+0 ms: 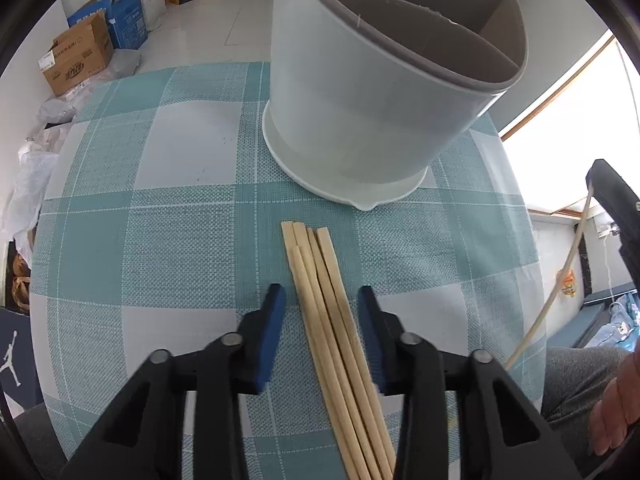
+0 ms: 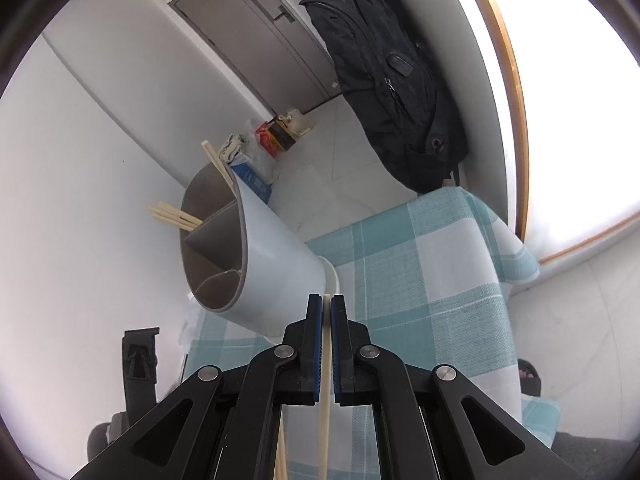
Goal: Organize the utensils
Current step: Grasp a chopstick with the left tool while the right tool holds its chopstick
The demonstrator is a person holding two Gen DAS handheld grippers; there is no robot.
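1. The left gripper (image 1: 322,300) is held wide open and low over the checked tablecloth (image 1: 160,240), its blue pads (image 1: 272,332) straddling a bundle of loose wooden chopsticks (image 1: 320,280) that lies flat on the cloth.

2. The bundle's long axis runs nearly straight ahead along the fingers, with the blunt ends pointing away toward the utensil holder (image 1: 380,92); nothing is gripped yet (whether the pads touch the cloth cannot be told).

3. The right gripper (image 2: 327,308) is closed on a single chopstick (image 2: 325,380), which passes lengthwise between the pads and is seen to end about level with the fingertips.

4. From the right gripper, the holder (image 2: 260,248) lies ahead and to the left, its divided mouth facing the camera (the tilt is judged to belong to the camera, not the holder).

5. The coming move is judged to turn on this offset: the held stick must be carried left and stood more upright before it can be dropped into a compartment.

6. The loose bundle is shown only in the left view; the chopsticks already in the holder (image 2: 176,216), leaning out of its far compartments, are seen clearly only in the right view.

7. The right gripper with its stick (image 1: 560,280) is also glimpsed at the right edge of the left view, well apart from the bundle.
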